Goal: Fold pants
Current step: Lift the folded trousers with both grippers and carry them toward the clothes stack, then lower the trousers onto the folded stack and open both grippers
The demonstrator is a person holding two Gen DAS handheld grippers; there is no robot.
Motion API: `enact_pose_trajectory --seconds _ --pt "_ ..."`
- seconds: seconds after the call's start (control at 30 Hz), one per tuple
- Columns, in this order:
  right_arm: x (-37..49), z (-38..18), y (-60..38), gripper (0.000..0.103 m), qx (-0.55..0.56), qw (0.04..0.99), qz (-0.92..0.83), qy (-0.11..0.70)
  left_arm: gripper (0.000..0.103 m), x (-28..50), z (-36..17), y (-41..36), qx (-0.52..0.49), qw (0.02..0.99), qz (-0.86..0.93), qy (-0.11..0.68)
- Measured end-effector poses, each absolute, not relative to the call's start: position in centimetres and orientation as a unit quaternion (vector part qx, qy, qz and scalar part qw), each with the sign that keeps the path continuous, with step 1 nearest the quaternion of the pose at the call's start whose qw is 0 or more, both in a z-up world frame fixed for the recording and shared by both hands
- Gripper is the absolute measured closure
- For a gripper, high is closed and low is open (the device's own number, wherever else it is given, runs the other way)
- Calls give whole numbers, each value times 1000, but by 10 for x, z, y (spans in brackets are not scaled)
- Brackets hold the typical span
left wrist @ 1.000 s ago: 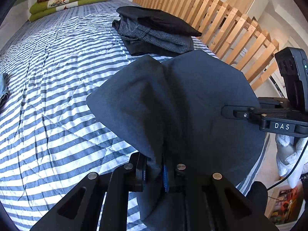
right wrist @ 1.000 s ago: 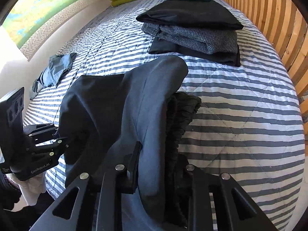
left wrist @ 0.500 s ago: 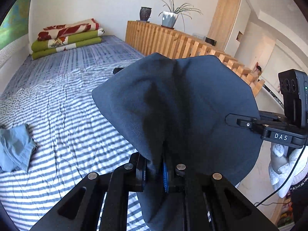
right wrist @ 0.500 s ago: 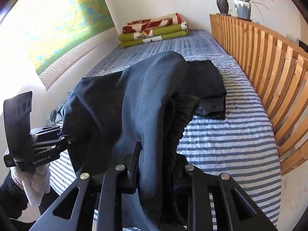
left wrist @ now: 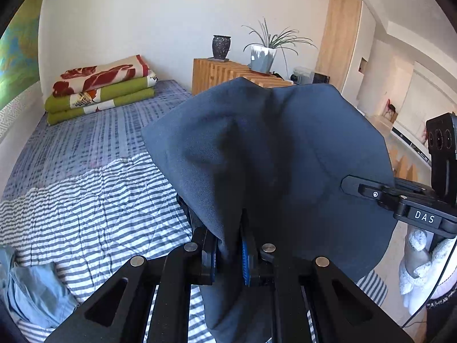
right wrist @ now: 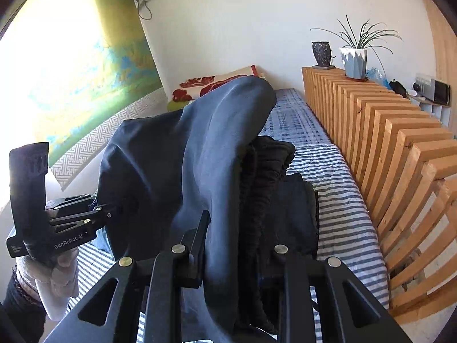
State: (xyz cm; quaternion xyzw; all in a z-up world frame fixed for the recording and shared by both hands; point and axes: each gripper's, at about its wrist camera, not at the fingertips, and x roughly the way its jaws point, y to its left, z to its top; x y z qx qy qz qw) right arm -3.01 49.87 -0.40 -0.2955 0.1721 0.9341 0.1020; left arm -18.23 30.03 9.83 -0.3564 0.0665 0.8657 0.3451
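Dark blue-grey pants (left wrist: 271, 154) hang in the air above the striped bed (left wrist: 85, 208), held up by both grippers. My left gripper (left wrist: 230, 254) is shut on a pinch of the fabric, which billows over its fingers. My right gripper (right wrist: 231, 251) is shut on the pants (right wrist: 200, 154) at their black ribbed waistband (right wrist: 265, 171). In the left wrist view the right gripper (left wrist: 351, 184) reaches into the cloth from the right. The right wrist view shows the left gripper (right wrist: 111, 214) entering the cloth from the left, held by a white-gloved hand (right wrist: 60, 274).
A stack of folded dark clothes (right wrist: 297, 205) lies on the bed behind the pants. A crumpled light blue garment (left wrist: 34, 291) sits at the bed's near left. Folded green and red blankets (left wrist: 100, 88) lie at the head. A slatted wooden partition (right wrist: 394, 154) runs along the right side.
Both grippers have risen, lifting the pants off the bed, and both views have tilted up to show the wall, the plants and the room beyond. The grips on the fabric are unchanged.
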Motion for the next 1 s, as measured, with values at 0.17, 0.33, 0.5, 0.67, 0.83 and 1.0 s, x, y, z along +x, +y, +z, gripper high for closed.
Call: enact_pose_trajectory --seconds 0.17,0.33,0.5,0.67,0.83,1.0 --pt "-87 -38 549 81 -317 95 919 216 91 -302 40 372 -394 336 853 69" --pt "-131 -83 602 81 -336 99 899 263 91 -377 -7 423 -408 332 845 93" --pt "-163 -128 637 81 -361 105 880 288 91 -420 -64 446 -444 327 830 83" --pt "-183 -164 661 81 -393 109 866 290 91 -415 -100 454 -456 325 823 97" --pt "-195 -187 675 77 -410 119 862 274 64 -431 -134 464 -474 283 826 118" --pt "-203 -188 684 64 -422 144 856 261 46 -438 -120 447 -453 262 844 115"
